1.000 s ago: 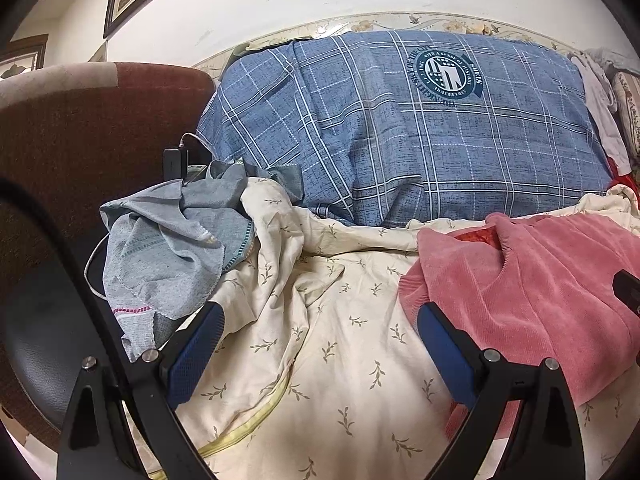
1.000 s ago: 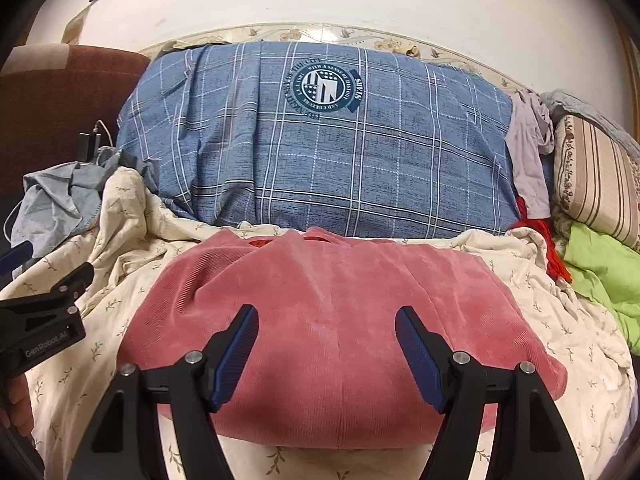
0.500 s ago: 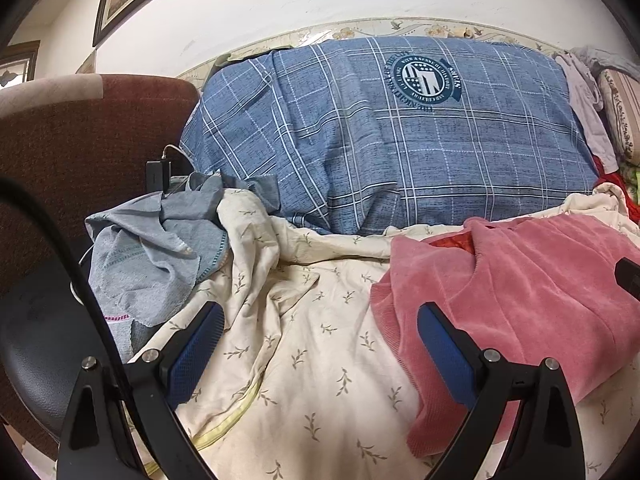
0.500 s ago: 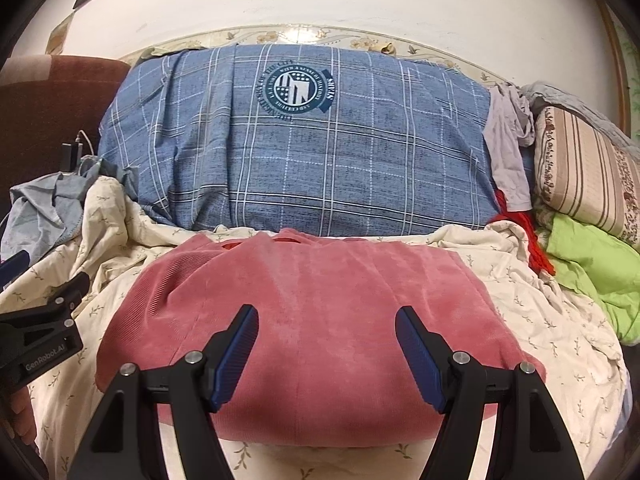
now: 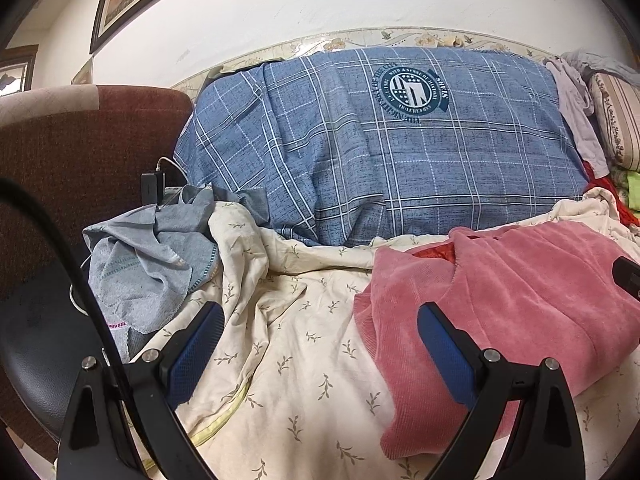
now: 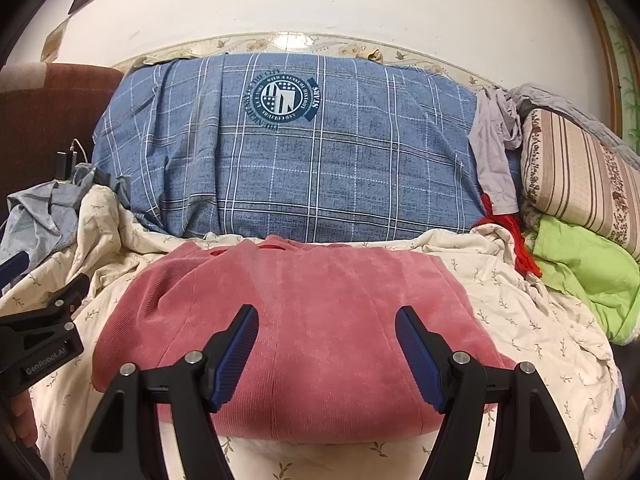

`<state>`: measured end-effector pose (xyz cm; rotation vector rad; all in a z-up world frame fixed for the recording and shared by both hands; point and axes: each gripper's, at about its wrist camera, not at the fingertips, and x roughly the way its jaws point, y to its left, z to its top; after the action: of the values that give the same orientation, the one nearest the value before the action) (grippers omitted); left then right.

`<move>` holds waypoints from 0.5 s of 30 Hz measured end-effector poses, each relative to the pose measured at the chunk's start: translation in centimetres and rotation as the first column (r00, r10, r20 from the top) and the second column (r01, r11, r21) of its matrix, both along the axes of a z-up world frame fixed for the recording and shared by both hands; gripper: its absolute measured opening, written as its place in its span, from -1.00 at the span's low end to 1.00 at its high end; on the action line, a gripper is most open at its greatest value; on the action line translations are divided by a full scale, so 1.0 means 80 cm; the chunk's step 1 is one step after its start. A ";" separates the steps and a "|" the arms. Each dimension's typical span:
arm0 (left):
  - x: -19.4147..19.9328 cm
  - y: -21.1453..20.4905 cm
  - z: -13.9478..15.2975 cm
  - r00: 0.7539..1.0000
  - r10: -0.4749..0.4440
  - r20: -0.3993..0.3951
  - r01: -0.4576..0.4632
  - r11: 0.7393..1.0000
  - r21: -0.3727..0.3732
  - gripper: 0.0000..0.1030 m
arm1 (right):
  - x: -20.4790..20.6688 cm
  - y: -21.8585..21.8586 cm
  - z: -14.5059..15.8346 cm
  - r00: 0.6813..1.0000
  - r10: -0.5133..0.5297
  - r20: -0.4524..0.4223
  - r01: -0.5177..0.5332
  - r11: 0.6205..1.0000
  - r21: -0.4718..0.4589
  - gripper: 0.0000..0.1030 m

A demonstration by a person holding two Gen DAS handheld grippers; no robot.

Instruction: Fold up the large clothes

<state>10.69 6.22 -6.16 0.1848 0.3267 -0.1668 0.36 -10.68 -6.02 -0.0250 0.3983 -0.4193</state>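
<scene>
Beside the pink sweater [image 6: 304, 320] — bare sheet [image 5: 304, 360], both tongs [image 6: 326, 350] agape.

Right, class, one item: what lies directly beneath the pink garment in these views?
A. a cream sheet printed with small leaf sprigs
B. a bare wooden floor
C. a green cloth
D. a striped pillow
A: the pink garment rests on the cream sheet with leaf sprigs, which shows all around its edges in both wrist views.
</scene>
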 end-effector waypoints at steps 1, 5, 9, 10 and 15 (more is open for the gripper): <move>-0.002 -0.001 0.001 1.000 0.001 0.004 -0.001 1.000 0.002 0.88 | -0.001 0.000 0.001 1.000 -0.001 0.001 0.001 1.000 -0.001 0.45; -0.006 -0.004 0.004 1.000 -0.003 0.012 0.003 1.000 0.000 0.88 | -0.004 -0.001 0.002 1.000 -0.008 -0.001 0.008 1.000 -0.005 0.45; -0.010 -0.006 0.007 1.000 -0.004 0.018 0.004 1.000 -0.002 0.88 | -0.006 -0.004 0.003 1.000 -0.014 -0.005 0.014 1.000 -0.005 0.45; -0.010 -0.006 0.008 1.000 -0.006 0.018 0.006 1.000 -0.003 0.88 | -0.006 -0.004 0.003 1.000 -0.016 -0.006 0.016 1.000 -0.006 0.45; -0.013 -0.006 0.009 1.000 -0.006 0.021 0.006 1.000 -0.002 0.88 | -0.008 -0.005 0.004 1.000 -0.024 -0.010 0.024 1.000 -0.012 0.45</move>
<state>9.68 5.76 -5.45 0.1855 0.3048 -0.1713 -0.28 -11.07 -5.72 -0.0336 0.4064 -0.4454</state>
